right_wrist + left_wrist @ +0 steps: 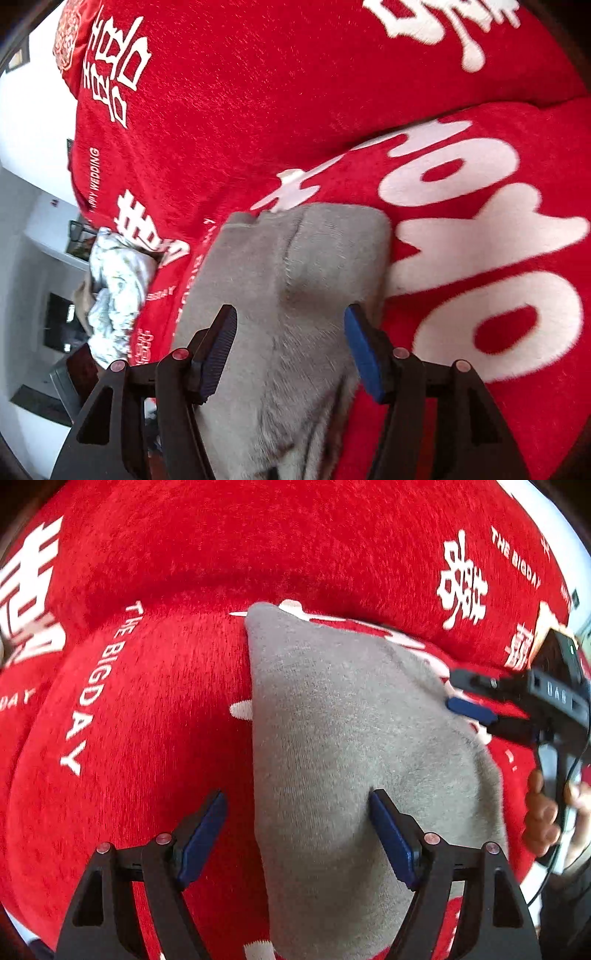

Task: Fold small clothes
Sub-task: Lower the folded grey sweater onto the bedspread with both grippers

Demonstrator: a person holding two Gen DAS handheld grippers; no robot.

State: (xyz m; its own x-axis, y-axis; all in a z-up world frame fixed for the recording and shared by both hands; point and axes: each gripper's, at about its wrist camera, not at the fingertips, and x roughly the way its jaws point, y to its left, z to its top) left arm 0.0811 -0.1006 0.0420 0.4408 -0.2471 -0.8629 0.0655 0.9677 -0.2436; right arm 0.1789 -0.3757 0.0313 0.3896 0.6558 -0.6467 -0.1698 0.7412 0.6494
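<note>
Crumpled pale cloth (114, 291) (right view only), hand (543, 812) (left view)

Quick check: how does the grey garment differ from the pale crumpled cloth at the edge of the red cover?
The grey garment is plain grey; the crumpled cloth is pale with a faint print.
The grey garment lies flat with straight edges on the red cover; the crumpled cloth sits bunched in a heap at the cover's edge.
The grey garment lies below both open grippers; the crumpled cloth lies off to the side.

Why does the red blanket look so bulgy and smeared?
Left wrist view: the wide lens bends the red blanket into a dome, and the grey cloth looks soft. Right wrist view: same bending, white lettering slightly smeared, corners dark.
</note>
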